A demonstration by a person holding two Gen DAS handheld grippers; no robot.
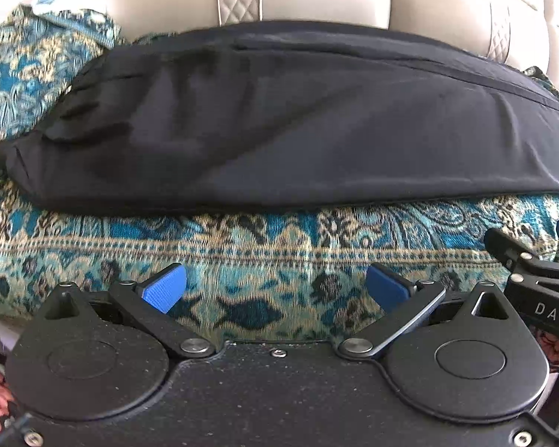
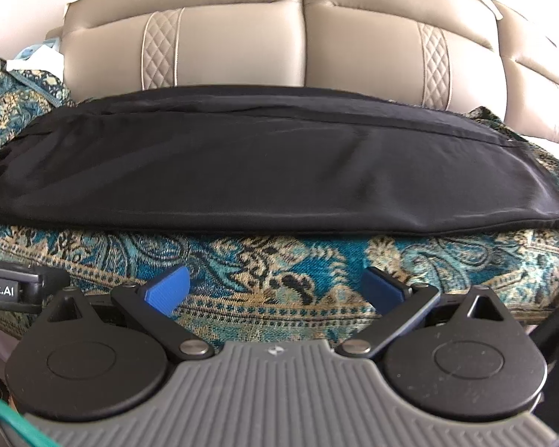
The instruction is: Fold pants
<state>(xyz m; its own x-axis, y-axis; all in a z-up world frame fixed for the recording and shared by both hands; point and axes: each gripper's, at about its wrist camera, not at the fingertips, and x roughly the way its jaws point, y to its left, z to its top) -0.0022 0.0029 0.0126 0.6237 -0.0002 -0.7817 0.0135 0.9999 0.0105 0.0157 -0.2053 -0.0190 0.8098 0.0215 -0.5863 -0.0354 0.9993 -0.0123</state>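
Note:
Dark navy pants [image 1: 287, 119] lie folded lengthwise in a long flat band across the patterned cover, and they fill the middle of the right wrist view too [image 2: 264, 171]. My left gripper [image 1: 275, 288] is open, its blue pads spread over bare cover just short of the pants' near edge. My right gripper [image 2: 275, 288] is open as well, also held back from the near edge with nothing between its fingers. The right gripper's body [image 1: 533, 279] shows at the right edge of the left wrist view.
A teal and gold paisley cover [image 1: 264, 238] drapes the sofa seat, bunched up at the far left [image 2: 15, 108]. Beige leather back cushions [image 2: 302, 37] rise just behind the pants. The left gripper's body [image 2: 7, 283] shows at the left edge.

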